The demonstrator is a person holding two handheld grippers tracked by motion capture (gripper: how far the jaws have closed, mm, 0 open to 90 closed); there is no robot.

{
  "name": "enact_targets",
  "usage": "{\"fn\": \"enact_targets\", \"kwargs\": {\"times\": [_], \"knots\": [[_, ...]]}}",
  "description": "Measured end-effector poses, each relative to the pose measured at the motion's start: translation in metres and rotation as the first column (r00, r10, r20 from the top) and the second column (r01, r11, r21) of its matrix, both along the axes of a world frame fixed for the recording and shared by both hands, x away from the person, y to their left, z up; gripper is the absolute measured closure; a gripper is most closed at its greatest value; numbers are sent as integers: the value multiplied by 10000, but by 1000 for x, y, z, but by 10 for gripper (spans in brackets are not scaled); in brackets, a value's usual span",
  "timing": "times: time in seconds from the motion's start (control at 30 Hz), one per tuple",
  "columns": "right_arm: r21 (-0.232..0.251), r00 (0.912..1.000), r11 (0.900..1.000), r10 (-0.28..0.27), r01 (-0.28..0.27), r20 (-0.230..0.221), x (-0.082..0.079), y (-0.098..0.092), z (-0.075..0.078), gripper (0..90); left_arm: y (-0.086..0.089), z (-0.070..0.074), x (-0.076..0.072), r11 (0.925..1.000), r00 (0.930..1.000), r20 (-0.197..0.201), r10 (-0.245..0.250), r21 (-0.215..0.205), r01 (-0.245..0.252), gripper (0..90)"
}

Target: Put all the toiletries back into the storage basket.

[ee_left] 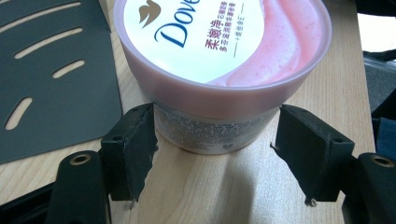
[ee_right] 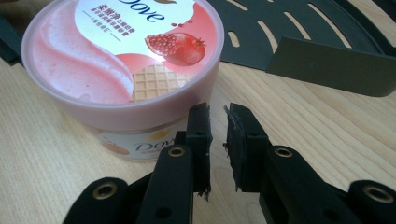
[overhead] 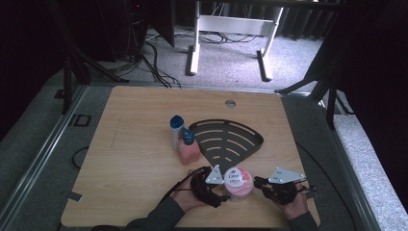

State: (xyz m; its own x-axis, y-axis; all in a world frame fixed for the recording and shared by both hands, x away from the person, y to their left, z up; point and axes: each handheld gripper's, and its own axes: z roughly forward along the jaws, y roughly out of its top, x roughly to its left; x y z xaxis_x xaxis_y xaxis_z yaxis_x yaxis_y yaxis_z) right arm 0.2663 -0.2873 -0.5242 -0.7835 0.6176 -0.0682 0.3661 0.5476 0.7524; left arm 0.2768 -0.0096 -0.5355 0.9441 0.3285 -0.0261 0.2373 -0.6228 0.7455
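Left gripper (ee_left: 212, 154): jaws spread, pads beside the tub, no firm clamp.
Right gripper (ee_right: 217, 140): jaws nearly together, empty, beside the tub.
Tub: round pink plastic Dove tub (ee_left: 219, 60), white pomegranate-print lid, upright between the left fingers (ee_left: 135, 140).
Beyond: black slotted fan-shaped tray (ee_right: 327, 56).

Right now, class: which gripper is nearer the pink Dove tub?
Left. The left gripper has a jaw on each side of the Dove tub, pads barely clear. The right gripper sits shut just beside it.

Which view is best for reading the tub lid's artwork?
Right gripper view: the tub lid shows brand, pomegranate and waffle, nearly whole. Left gripper view crops it to logo and pink swirl. High view shows it small, between both hands.
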Motion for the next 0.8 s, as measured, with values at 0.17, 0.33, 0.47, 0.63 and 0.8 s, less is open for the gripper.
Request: {"fn": "enact_targets", "kwargs": {"times": [0.17, 0.33, 0.47, 0.63, 0.8], "knots": [[-154, 9997, 9996, 240, -241, -54, -1, -2, -1, 718, 0, 1, -1, 10000, 10000, 33, 31, -42, -31, 285], [-370, 9970, 9967, 712, -722, -293, -3, -3, -2, 651, 0, 2, 0, 9999, 10000, -15, 23, -160, -23, 286], [-332, 9924, 9927, 1142, -1158, -470, -4, -5, -2, 558, 1, 3, 1, 9998, 10000, 32, -29, -175, 29, 284], [99, 9826, 9851, 1719, -1716, -698, -5, -4, -1, 476, 1, 3, 1, 9998, 10000, 57, -46, -188, 47, 282], [320, 9759, 9788, 2041, -2021, -769, -5, 0, -3, 408, 1, 2, 2, 9997, 9999, 76, -127, -205, 129, 273]]}}
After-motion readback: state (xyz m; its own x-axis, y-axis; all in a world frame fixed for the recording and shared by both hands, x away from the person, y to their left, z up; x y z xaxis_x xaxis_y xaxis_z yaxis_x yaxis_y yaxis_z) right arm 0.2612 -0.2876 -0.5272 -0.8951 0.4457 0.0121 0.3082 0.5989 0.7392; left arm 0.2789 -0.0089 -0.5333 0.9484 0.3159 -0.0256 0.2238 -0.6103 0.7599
